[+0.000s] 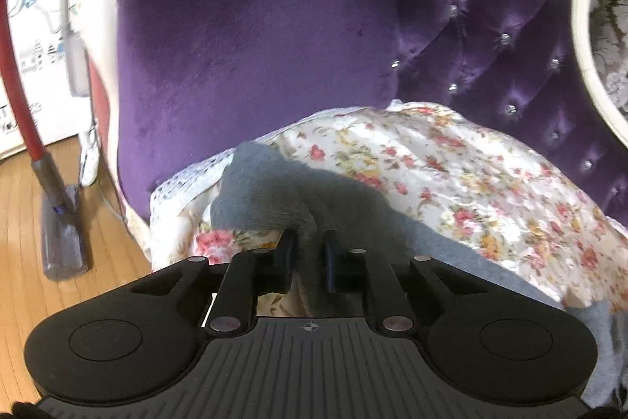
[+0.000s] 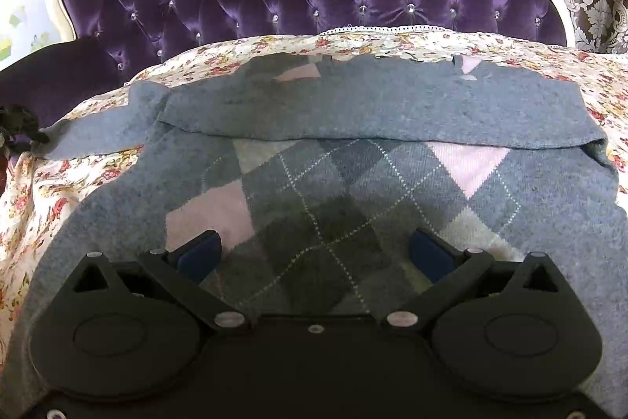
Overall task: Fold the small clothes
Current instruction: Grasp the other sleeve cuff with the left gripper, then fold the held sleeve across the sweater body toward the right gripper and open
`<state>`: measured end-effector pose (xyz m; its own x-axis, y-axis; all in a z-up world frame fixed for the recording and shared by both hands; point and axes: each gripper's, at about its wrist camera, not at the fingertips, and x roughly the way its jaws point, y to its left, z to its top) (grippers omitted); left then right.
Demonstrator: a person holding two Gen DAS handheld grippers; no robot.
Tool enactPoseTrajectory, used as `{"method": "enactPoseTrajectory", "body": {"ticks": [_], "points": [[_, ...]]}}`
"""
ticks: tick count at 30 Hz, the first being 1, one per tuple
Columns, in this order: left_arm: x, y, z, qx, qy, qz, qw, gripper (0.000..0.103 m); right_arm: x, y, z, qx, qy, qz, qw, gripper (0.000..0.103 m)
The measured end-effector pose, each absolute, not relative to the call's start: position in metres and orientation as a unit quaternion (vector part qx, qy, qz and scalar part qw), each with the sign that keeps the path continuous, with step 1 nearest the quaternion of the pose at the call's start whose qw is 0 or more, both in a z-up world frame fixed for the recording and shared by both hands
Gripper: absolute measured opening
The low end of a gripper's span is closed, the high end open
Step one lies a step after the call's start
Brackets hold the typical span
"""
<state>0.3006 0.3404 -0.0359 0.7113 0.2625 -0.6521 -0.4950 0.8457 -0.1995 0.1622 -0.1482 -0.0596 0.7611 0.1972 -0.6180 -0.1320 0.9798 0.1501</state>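
The left gripper pinches the grey sweater's sleeve, while the right gripper hovers spread wide above its argyle front.

Left gripper has its fingers drawn close; right gripper is spread wide.

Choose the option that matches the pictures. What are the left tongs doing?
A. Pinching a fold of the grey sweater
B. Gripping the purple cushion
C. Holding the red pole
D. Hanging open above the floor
A: the left tongs are closed on grey sweater fabric.
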Motion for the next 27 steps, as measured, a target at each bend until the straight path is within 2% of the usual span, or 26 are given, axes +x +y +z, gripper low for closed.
{"method": "enactPoseTrajectory", "body": {"ticks": [9,19,27], "points": [[0.287,0.293,0.027,-0.142,0.26,0.14,0.945,0.007,0.163,-0.148,-0.06,0.051,0.335,0.092,0.936,0.103],[0.28,0.156,0.11,-0.058,0.197,-0.017,0.979,0.007,0.162,-0.153,-0.059,0.063,0.334,0.099,0.935,0.103],[0.285,0.033,0.111,-0.039,0.193,-0.15,0.969,0.007,0.162,-0.157,-0.059,0.077,0.333,0.104,0.934,0.103]]}}
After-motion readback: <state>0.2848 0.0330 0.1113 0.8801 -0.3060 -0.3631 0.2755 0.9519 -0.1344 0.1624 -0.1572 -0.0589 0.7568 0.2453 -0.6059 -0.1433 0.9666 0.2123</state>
